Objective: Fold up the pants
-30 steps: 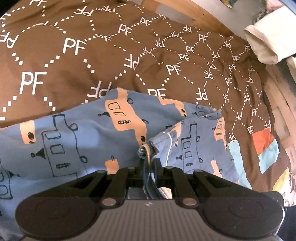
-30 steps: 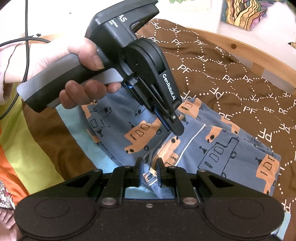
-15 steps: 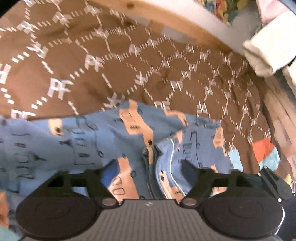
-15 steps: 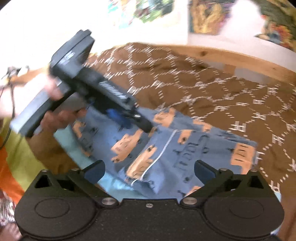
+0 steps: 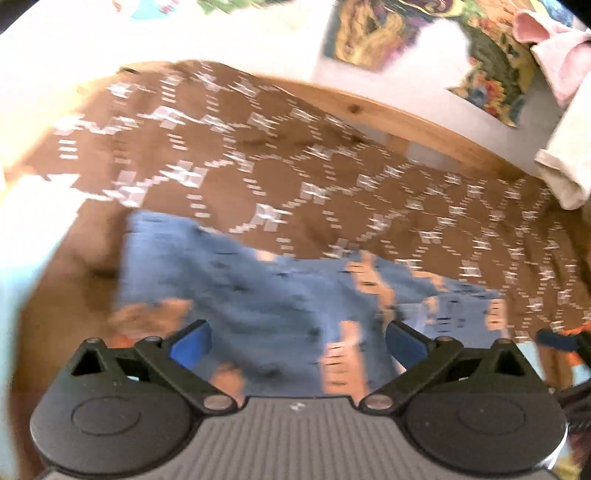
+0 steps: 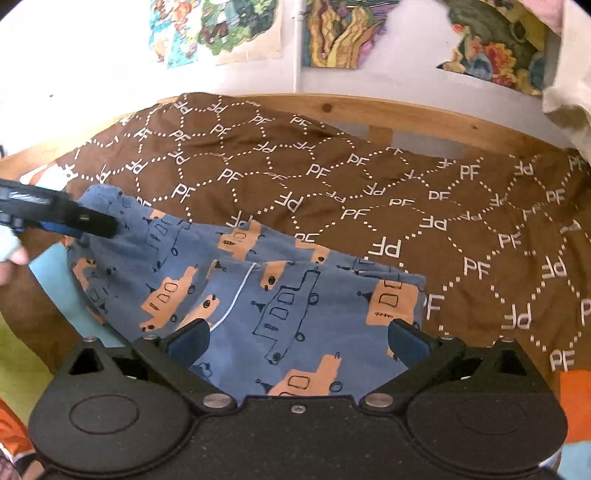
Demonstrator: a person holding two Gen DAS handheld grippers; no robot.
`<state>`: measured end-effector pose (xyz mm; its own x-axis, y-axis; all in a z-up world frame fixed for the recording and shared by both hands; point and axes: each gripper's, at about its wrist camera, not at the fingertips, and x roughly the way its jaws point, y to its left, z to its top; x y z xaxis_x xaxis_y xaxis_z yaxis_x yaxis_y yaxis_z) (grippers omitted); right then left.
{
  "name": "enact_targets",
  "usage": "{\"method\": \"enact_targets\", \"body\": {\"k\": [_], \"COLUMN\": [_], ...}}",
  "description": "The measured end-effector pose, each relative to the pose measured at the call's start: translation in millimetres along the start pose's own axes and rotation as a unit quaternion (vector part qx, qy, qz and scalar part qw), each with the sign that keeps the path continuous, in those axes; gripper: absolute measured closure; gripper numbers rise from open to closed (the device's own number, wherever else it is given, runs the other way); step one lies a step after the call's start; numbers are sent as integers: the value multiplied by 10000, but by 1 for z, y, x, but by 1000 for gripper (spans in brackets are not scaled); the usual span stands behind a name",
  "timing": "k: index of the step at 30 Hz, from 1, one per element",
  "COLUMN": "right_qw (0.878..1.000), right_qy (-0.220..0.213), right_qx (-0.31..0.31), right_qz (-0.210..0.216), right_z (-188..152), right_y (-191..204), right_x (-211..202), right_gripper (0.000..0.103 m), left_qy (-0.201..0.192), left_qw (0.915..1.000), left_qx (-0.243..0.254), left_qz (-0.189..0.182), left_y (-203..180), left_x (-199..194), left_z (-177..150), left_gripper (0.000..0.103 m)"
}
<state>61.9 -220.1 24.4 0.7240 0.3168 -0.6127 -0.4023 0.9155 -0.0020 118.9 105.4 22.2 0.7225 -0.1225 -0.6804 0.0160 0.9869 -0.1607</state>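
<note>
The blue pants (image 6: 280, 295) with orange truck prints lie folded on the brown bedspread (image 6: 369, 177), with a white piping line on the upper layer. They also show, blurred, in the left wrist view (image 5: 280, 306). My right gripper (image 6: 297, 341) is open and empty, raised just above the pants' near edge. My left gripper (image 5: 295, 341) is open and empty above the pants. It shows in the right wrist view (image 6: 92, 221) at the left, over the pants' far left corner.
A wooden bed frame (image 6: 424, 118) runs along the wall behind the bedspread. Colourful pictures (image 6: 332, 33) hang on the wall. A cream cloth (image 5: 565, 162) hangs at the right. A striped orange, green and light-blue blanket (image 6: 22, 332) lies at the near left.
Both grippers were shut on the pants' edge a second ago; both have opened, let go and pulled back and up. The left gripper has swung away to the left.
</note>
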Motion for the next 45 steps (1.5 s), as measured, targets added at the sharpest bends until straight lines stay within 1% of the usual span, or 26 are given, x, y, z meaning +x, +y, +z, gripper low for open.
{"method": "enact_targets", "body": {"k": [2, 3, 5, 6, 8, 11, 16, 18, 19, 20, 21, 22, 24, 25, 26, 27, 28, 29, 30, 31, 32, 33, 35, 38, 42, 45], "right_qw": [9998, 9995, 9988, 9985, 9976, 9956, 9907, 9898, 9894, 9885, 9876, 9869, 9854, 9845, 9839, 9833, 9828, 9822, 9817, 9811, 9805, 9798, 9785, 9794, 9845, 9871], "right_qy": [-2, 4, 5, 25, 72, 115, 122, 134, 156, 171, 173, 175, 168, 166, 170, 172, 172, 175, 177, 194, 253, 324, 487, 538, 394, 334], "right_qx": [-203, -308, -485, -538, -667, -860, -1192, -1212, -1215, -1237, -1266, -1300, -1376, -1416, -1448, -1473, -1491, -1510, -1532, -1571, -1634, -1706, -1846, -1805, -1541, -1439], "right_qz": [13, 21, 44, 62, 171, 358, 652, 731, 786, 858, 910, 943, 994, 1020, 1034, 1051, 1073, 1099, 1114, 1110, 1065, 988, 779, 730, 741, 609], "right_z": [3, 5, 8, 11, 15, 21, 25, 25, 26, 27, 28, 29, 32, 33, 33, 34, 34, 35, 35, 35, 34, 33, 29, 27, 30, 27], "right_y": [1, 4, 7, 9, 12, 17, 23, 23, 23, 24, 24, 25, 27, 28, 30, 32, 34, 36, 38, 41, 44, 47, 52, 51, 42, 33], "right_x": [5, 8, 14, 17, 24, 33, 42, 44, 45, 46, 47, 47, 48, 48, 49, 50, 51, 52, 53, 55, 59, 63, 73, 80, 72, 62], "right_gripper": [1, 1, 1, 1, 1, 1, 1, 1, 1, 1, 1, 1, 1, 1, 1, 1, 1, 1, 1, 1, 1, 1, 1, 1, 1, 1], "left_qy": [-109, -165, -239, -211, -118, -245, -433, -395, -395, -400, -386, -385, -328, -268, -184, -101, 34, 133, 195, 205, 203, 207, 180, 71, -89, -189], "left_qw": [9994, 9984, 9960, 9943, 9921, 9926, 9959, 9967, 9965, 9955, 9937, 9920, 9889, 9882, 9884, 9884, 9872, 9849, 9816, 9792, 9776, 9771, 9809, 9864, 9924, 9966], "left_qx": [-68, -138, -272, -367, -534, -630, -273, -392, -546, -736, -955, -1109, -1386, -1445, -1452, -1477, -1578, -1716, -1886, -2002, -2086, -2107, -1910, -1597, -1217, -801], "left_qz": [326, 531, 820, 975, 1125, 1008, 743, 591, 504, 445, 448, 464, 434, 431, 392, 334, 241, 205, 235, 240, 212, 188, 315, 379, 158, 15], "left_y": [9, 15, 25, 32, 43, 50, 52, 60, 65, 71, 77, 81, 89, 91, 92, 93, 95, 97, 99, 100, 101, 100, 90, 72, 47, 21], "left_x": [-9, -14, -20, -20, -19, -16, -3, 2, 3, 4, 6, 7, 12, 15, 19, 22, 27, 30, 32, 32, 32, 32, 28, 19, 1, -9], "left_z": [-6, -9, -13, -14, -15, -14, -4, 1, 3, 5, 8, 11, 17, 19, 22, 25, 26, 27, 27, 27, 27, 27, 30, 34, 41, 46], "left_gripper": [0, 0, 0, 0, 0, 0, 0, 3, 3, 6, 12, 15, 27, 31, 39, 51, 59, 70, 75, 77, 83, 86, 87, 88, 88, 88]}}
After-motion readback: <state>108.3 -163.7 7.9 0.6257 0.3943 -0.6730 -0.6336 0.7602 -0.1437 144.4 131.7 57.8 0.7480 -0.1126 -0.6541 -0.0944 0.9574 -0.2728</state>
